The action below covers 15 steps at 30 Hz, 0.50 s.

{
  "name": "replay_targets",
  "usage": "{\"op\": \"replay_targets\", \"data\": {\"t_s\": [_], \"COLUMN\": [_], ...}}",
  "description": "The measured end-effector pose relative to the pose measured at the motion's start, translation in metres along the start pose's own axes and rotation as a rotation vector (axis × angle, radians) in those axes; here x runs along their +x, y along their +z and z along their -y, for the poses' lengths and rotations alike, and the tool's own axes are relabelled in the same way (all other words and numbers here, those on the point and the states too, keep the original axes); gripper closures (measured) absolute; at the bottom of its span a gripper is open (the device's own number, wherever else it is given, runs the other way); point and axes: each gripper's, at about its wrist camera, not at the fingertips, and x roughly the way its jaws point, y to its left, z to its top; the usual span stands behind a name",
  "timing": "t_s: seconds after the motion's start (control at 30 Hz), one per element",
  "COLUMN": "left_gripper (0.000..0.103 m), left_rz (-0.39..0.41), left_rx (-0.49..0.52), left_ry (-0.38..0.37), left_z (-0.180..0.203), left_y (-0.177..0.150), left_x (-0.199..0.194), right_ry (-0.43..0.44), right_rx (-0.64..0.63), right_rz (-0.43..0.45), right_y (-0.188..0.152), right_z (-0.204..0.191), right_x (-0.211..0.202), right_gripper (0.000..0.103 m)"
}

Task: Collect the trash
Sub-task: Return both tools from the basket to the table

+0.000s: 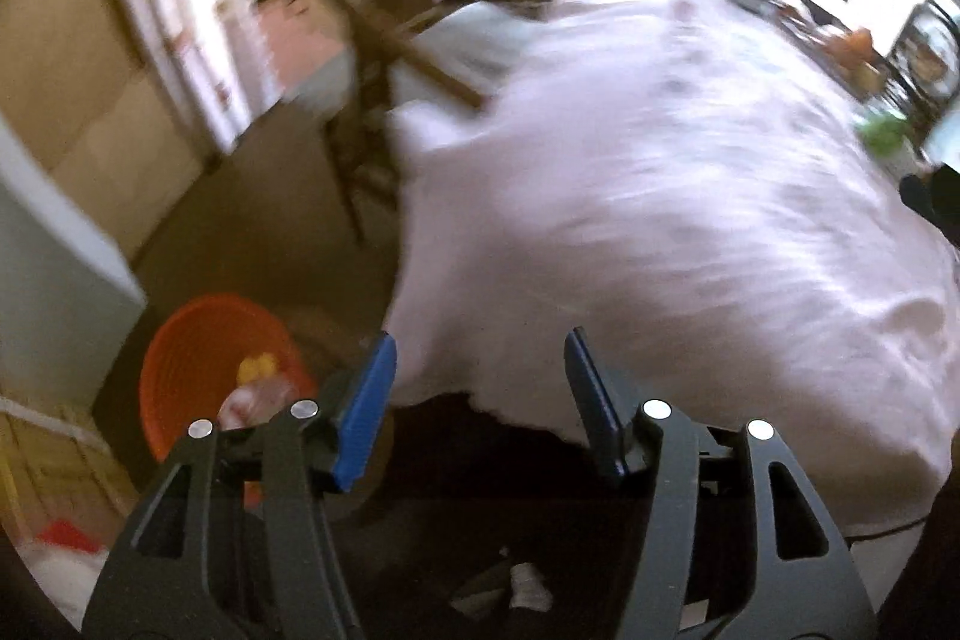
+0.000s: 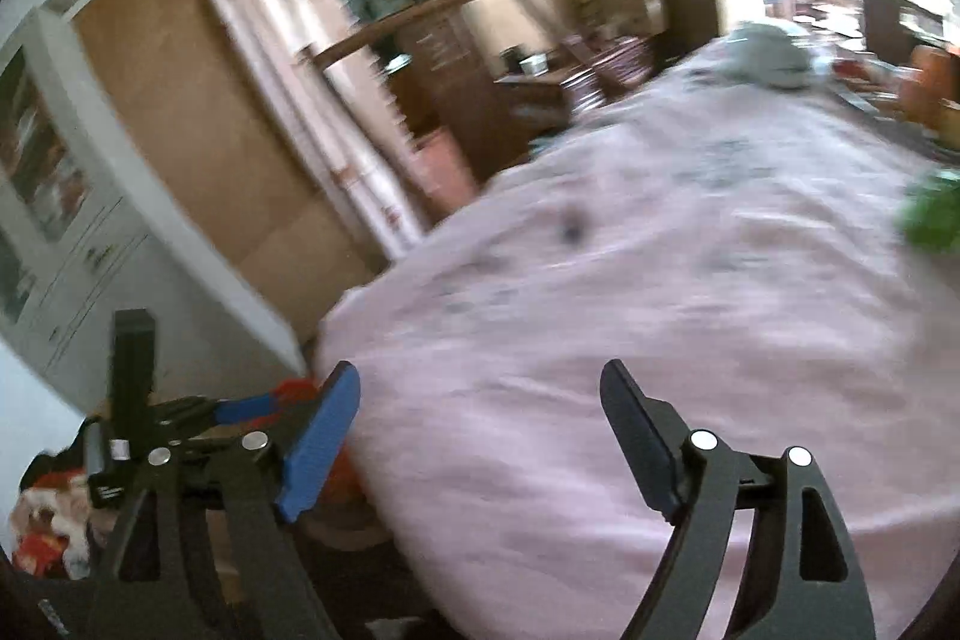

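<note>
Trash lying in bin beside bed; left gripper, right gripper gaping wide, empty.

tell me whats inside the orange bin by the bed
In the orange bin: something yellow and a pale crumpled wrapper, both blurred. The left gripper's frame hides whatever lies deeper.

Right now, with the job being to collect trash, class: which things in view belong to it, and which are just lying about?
Belong to the job:
- orange bin with scraps inside
- left gripper, open, empty
- right gripper, open, empty

Just lying about:
- pink bedspread
- grey-blue cushion
- green thing, too blurred to name
</note>
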Motion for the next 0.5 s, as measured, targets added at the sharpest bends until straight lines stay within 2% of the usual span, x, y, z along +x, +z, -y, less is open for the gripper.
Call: {"op": "replay_targets", "data": {"t_s": [0.23,0.5], "left_gripper": [0.043,0.040], "left_rz": [0.030,0.065], "left_rx": [0.167,0.295], "left_ry": [-0.089,-0.176], "left_z": [0.092,0.185], "left_y": [0.024,0.045], "left_x": [-0.008,-0.012], "right_ry": [-0.133,-0.272], "right_rx": [0.121,0.247], "right_rz": [0.082,0.146], "right_y": [-0.015,-0.030], "right_z": [0.091,0.179], "right_x": [-0.055,-0.110], "right_gripper": [0.020,0.019]}}
